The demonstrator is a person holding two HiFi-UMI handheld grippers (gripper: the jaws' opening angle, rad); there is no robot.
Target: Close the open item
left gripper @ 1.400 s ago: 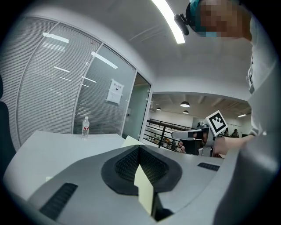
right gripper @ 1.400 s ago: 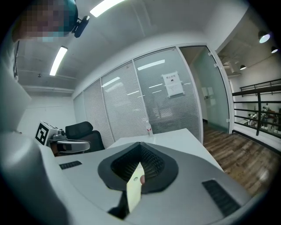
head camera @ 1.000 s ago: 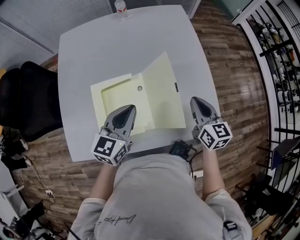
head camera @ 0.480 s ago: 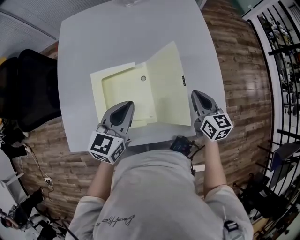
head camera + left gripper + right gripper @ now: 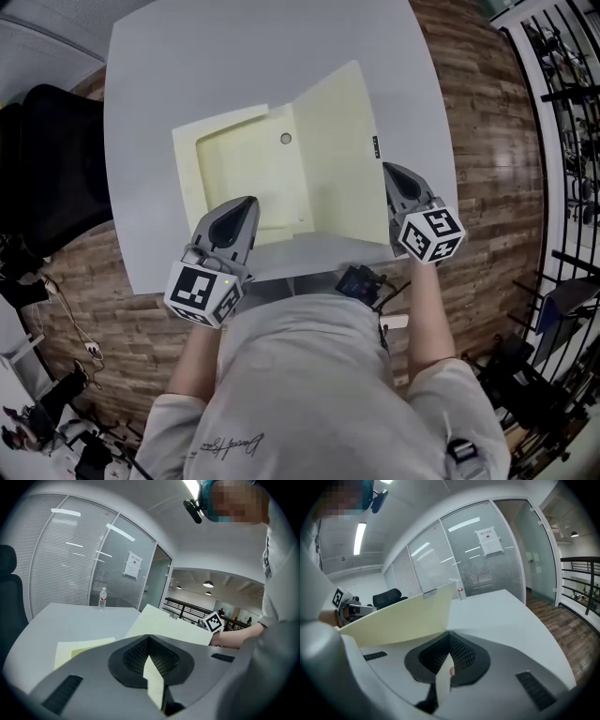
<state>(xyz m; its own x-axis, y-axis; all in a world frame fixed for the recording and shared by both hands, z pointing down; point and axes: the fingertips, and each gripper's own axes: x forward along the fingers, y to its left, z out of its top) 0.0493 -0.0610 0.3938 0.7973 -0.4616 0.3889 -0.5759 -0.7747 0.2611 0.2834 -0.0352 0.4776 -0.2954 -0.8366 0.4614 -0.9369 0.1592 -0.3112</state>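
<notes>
Pale-yellow folder (image 5: 246, 173) lies open on the tabletop (image 5: 187, 66), left tongs (image 5: 246, 206) clamped on its near edge, right tongs (image 5: 392, 174) pinching the raised cover (image 5: 339, 159), best swung leftward smoothly.

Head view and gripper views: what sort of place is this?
Probably an office meeting room: a grey table, a black office chair beside it, and glass partitions with blinds.

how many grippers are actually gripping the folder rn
2. The left gripper is shut on the near edge of the yellow folder, on its flat left half. The right gripper is shut on the near right edge of the lifted cover.
</notes>
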